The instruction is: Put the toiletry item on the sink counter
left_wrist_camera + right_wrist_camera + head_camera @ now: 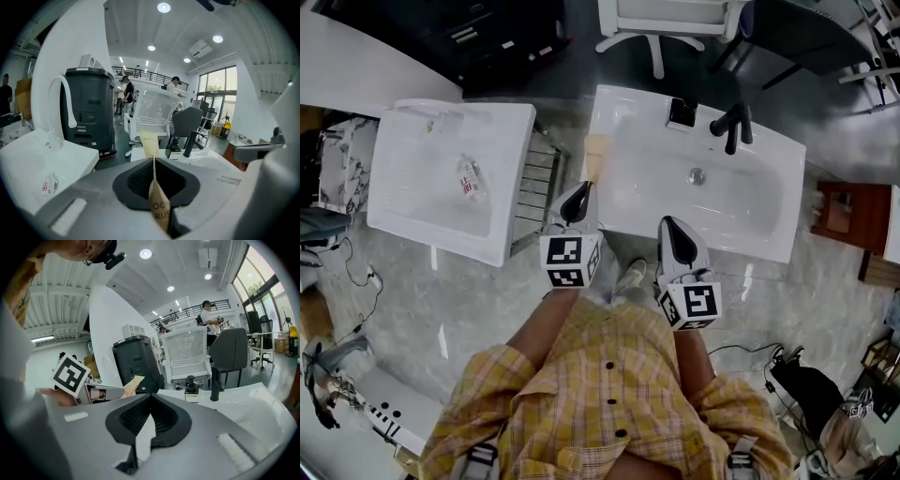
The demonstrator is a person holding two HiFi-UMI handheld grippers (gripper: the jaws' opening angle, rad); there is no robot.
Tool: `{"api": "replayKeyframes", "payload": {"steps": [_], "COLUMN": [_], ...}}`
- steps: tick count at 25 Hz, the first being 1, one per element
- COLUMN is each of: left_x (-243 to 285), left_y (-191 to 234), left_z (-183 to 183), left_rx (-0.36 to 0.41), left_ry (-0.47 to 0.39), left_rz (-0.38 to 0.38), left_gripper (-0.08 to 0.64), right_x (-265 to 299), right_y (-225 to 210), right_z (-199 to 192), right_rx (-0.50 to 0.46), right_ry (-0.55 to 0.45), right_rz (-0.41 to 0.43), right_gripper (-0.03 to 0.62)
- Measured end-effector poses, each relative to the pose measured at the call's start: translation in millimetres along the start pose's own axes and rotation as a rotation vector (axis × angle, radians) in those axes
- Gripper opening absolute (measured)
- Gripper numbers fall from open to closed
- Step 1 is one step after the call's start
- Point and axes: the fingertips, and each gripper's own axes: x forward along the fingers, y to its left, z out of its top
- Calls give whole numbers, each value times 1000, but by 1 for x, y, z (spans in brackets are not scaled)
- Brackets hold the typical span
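A flat tan paper packet (595,159), a toothbrush pack by its print, sticks out ahead of my left gripper (580,195), which is shut on its near end. In the head view the packet hangs over the left edge of the white sink counter (769,155). In the left gripper view the packet (151,146) stands edge-on between the dark pads (136,180) of the left gripper (154,161). My right gripper (668,226) is at the counter's front edge, its jaws together and holding nothing. From the right gripper (150,397) I see the packet (132,384) off to the left.
On the counter's back rim stand a black faucet (732,125) and a dark soap dispenser (682,113). A second white basin (422,202) at left holds a small bottle (470,178). A metal rack (541,187) fills the gap between them. A reddish cabinet (844,214) stands at right.
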Motion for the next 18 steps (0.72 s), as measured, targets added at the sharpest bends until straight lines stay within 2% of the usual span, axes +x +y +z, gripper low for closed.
{"api": "replayKeyframes", "payload": {"steps": [5,18], "left_x": [33,97], "left_y": [13,34], "left_z": [-4,-23], "left_rx": [-40,-41], "left_ry": [44,127], "left_rz": [-2,-3], "left_gripper": [12,12], "right_x": [17,35], "right_y": [-5,-8], "right_z": [-2,-17], "right_rx": [10,28], "right_ry": [21,62], "right_rz": [-15,-32], "right_gripper": [0,0]}}
